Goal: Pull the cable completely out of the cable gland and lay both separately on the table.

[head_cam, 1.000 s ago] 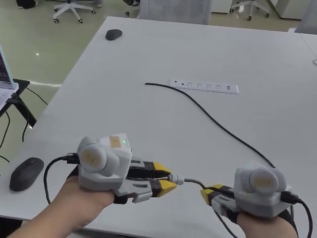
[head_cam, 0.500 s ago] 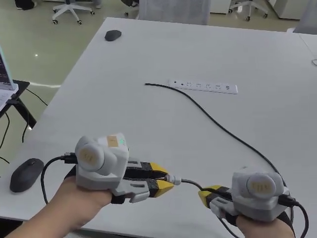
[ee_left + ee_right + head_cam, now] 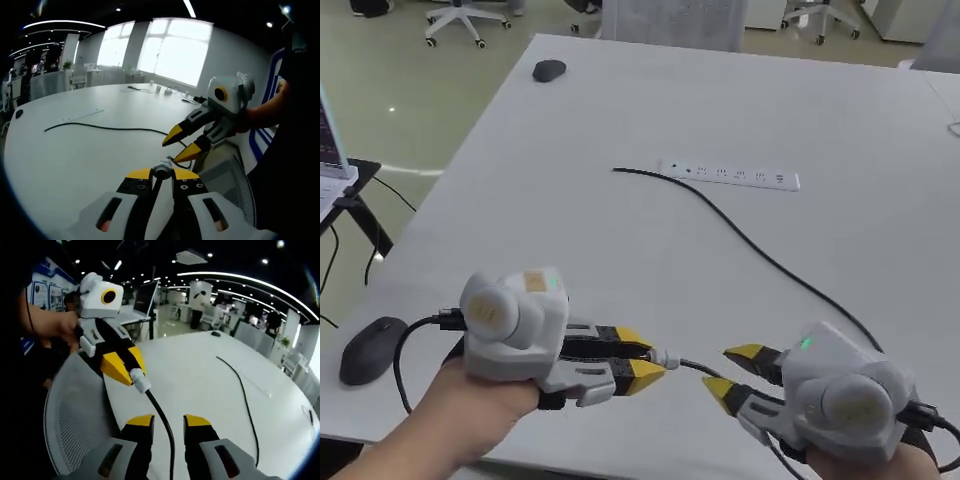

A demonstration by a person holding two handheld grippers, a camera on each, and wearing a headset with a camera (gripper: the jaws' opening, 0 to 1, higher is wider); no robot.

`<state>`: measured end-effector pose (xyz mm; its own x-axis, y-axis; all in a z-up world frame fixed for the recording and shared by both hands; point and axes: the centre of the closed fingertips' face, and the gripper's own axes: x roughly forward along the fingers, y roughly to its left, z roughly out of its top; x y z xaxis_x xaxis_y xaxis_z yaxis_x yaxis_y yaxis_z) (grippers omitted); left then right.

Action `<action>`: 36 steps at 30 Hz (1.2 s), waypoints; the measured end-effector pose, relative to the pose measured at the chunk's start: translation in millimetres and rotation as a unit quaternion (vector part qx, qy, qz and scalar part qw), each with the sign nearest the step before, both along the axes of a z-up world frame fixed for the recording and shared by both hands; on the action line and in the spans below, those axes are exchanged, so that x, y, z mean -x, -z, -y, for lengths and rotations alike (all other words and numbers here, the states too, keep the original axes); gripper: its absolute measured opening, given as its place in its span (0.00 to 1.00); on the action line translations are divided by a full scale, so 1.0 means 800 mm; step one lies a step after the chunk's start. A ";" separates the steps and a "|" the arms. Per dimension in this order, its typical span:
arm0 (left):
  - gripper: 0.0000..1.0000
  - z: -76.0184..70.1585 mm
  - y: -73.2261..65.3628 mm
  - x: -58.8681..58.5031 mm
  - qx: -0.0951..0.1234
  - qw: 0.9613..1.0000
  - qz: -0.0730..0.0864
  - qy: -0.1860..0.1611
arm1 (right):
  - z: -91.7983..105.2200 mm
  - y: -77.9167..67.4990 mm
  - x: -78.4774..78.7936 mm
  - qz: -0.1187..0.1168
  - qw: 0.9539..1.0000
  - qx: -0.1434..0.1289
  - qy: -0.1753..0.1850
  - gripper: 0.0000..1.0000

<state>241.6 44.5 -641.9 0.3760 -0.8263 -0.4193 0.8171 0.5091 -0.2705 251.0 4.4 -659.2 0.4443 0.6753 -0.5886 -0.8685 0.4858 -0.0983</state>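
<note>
The left tongs (image 3: pixel 650 358) gripped the gland (image 3: pixel 668 358); the right tongs (image 3: pixel 730 368) stood open around the cable (image 3: pixel 760 255). Closing too weakly, they could slide along it, leaving it inside.

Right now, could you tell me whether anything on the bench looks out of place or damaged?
Nothing looks damaged or spilled. The one oddity: the right gripper stands open with the black cable running between its jaws ungripped, while the left gripper is shut on the cable gland, cable not yet out.
</note>
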 end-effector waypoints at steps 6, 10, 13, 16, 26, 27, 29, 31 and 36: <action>0.15 -0.004 0.002 0.002 -0.001 1.000 -0.002 0.001 | -0.026 0.007 0.008 0.038 0.996 0.047 -0.060 0.14; 0.15 -0.003 0.001 0.004 0.001 1.000 -0.002 0.002 | -0.036 0.006 0.010 0.040 0.996 0.044 -0.069 0.09; 0.15 -0.003 0.001 0.005 -0.001 1.000 -0.002 0.004 | -0.040 0.000 0.011 0.054 0.994 0.047 -0.080 0.05; 0.15 -0.004 0.001 0.005 0.002 1.000 -0.003 0.003 | -0.041 0.002 0.013 0.052 0.994 0.051 -0.086 0.02; 0.15 -0.001 0.003 0.007 -0.004 1.000 0.010 0.009 | -0.037 0.006 0.011 0.042 0.996 0.045 -0.071 0.01; 0.15 -0.001 0.003 0.007 -0.005 1.000 0.012 0.010 | -0.037 0.006 0.011 0.040 0.996 0.044 -0.069 0.01; 0.15 -0.001 0.003 0.006 -0.006 1.000 0.014 0.011 | -0.035 0.006 0.010 0.034 0.997 0.038 -0.063 0.01; 0.15 -0.002 0.003 0.005 -0.007 1.000 0.019 0.007 | -0.031 0.007 0.006 0.027 0.998 0.035 -0.051 0.01; 0.15 -0.002 -0.001 0.003 -0.004 1.000 0.023 0.002 | -0.019 0.011 -0.001 -0.001 1.000 0.015 -0.021 0.01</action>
